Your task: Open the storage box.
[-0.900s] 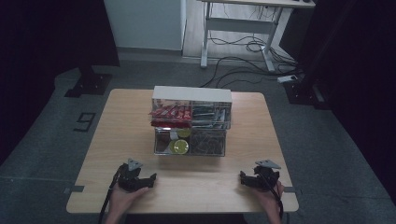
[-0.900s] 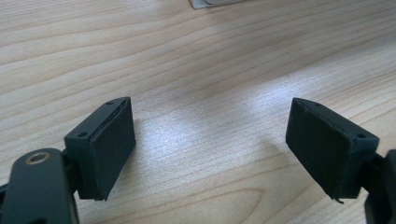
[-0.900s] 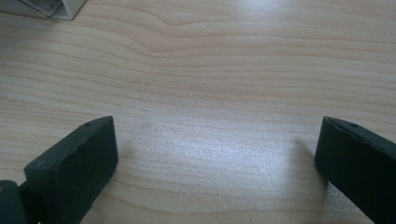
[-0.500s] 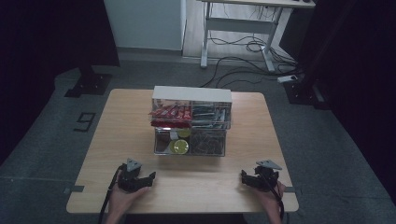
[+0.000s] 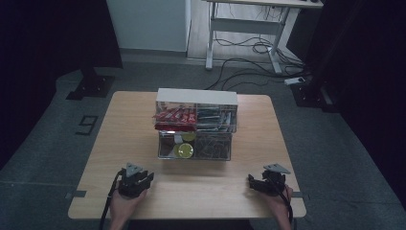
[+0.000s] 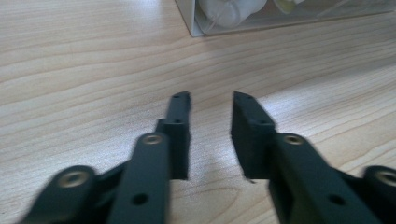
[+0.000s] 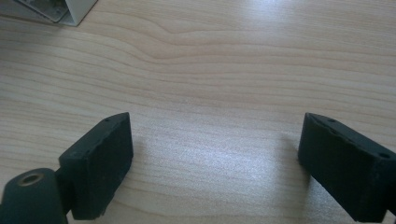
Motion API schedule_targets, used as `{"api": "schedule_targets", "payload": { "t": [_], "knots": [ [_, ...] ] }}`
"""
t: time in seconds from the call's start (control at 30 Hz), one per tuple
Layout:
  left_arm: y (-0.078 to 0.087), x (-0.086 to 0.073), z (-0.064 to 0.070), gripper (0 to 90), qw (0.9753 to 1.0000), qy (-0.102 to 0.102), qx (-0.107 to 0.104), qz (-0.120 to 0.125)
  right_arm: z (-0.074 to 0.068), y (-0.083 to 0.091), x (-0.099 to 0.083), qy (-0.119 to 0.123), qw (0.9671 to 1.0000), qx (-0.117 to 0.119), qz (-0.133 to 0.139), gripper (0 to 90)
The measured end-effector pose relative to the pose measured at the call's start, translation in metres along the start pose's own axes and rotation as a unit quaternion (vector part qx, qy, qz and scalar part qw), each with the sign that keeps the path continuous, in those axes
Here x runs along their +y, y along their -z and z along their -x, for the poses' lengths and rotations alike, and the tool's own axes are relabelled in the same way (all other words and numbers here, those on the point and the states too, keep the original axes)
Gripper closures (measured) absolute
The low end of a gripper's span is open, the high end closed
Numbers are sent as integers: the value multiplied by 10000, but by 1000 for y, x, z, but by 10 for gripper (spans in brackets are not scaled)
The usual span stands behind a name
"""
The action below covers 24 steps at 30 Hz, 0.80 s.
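A wooden table [image 5: 143, 129] stands on a grey floor, and a two-tier clear organiser [image 5: 195, 124] sits at its centre. The upper tier has a white top and holds red packets [image 5: 174, 116] on its left side and darker, bluish packets [image 5: 210, 117] on its right. The lower tier juts out toward the person; a yellow round item [image 5: 184, 150] lies in it near the front, left of middle, and its right part holds dark things too dim to tell.

The left gripper [image 5: 135, 180] rests at the table's near edge, at about 7 o'clock from the organiser, held by the left hand [image 5: 125, 206]. In the left gripper view [image 6: 211, 102] its jaws stand a narrow gap apart with nothing between them, just over bare wood. At 12 o'clock in that view lies a corner of the organiser [image 6: 243, 18], with pale round things behind the clear wall.

The right gripper [image 5: 265, 183] sits at about 5 o'clock from the organiser, well apart from it, held by the right hand [image 5: 280, 203]. In the right gripper view [image 7: 215, 144] its jaws are spread wide, empty, over bare wood. A white corner of the organiser [image 7: 70, 11] shows at 11 o'clock there.

Beyond the table, at 12 o'clock, are a white panel [image 5: 148, 24] and a white desk frame [image 5: 244, 28] with cables [image 5: 239, 62] on the floor. A black stand base [image 5: 91, 86] sits at 10 o'clock.
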State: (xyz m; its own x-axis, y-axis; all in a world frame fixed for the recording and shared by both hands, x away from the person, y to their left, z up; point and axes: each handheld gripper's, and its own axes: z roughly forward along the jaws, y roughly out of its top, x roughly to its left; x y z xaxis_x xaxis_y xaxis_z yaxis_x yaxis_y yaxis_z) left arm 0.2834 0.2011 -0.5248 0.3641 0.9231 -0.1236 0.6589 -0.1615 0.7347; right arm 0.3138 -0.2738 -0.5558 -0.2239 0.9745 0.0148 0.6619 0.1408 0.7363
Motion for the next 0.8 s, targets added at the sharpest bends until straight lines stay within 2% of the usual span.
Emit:
{"api": "schedule_targets", "payload": {
  "t": [0.03,0.07,0.13,0.33,0.53,0.7,0.77,0.8],
  "knots": [
    [2,0,0,818,10000,22,-46,6,0,0,0,4,10000,3,0,108],
    [6,2,1,842,9997,83,-195,79,0,0,0,3,10000,2,0,109],
    [11,4,3,893,9995,50,-275,161,0,0,0,2,10000,-1,1,109],
    [26,15,8,900,9984,-82,-436,350,0,0,0,-20,10000,-19,21,124],
    [31,27,12,900,9972,-99,-571,480,2,0,1,-12,10000,-3,26,131],
    [33,34,14,900,9966,-119,-624,524,2,0,1,-16,10000,-8,24,135],
    [41,41,18,900,9958,-262,-590,652,3,0,1,-8,10000,15,33,137],
    [41,41,18,900,9958,-262,-590,652,3,0,1,-8,10000,15,33,137]
  ]
}}
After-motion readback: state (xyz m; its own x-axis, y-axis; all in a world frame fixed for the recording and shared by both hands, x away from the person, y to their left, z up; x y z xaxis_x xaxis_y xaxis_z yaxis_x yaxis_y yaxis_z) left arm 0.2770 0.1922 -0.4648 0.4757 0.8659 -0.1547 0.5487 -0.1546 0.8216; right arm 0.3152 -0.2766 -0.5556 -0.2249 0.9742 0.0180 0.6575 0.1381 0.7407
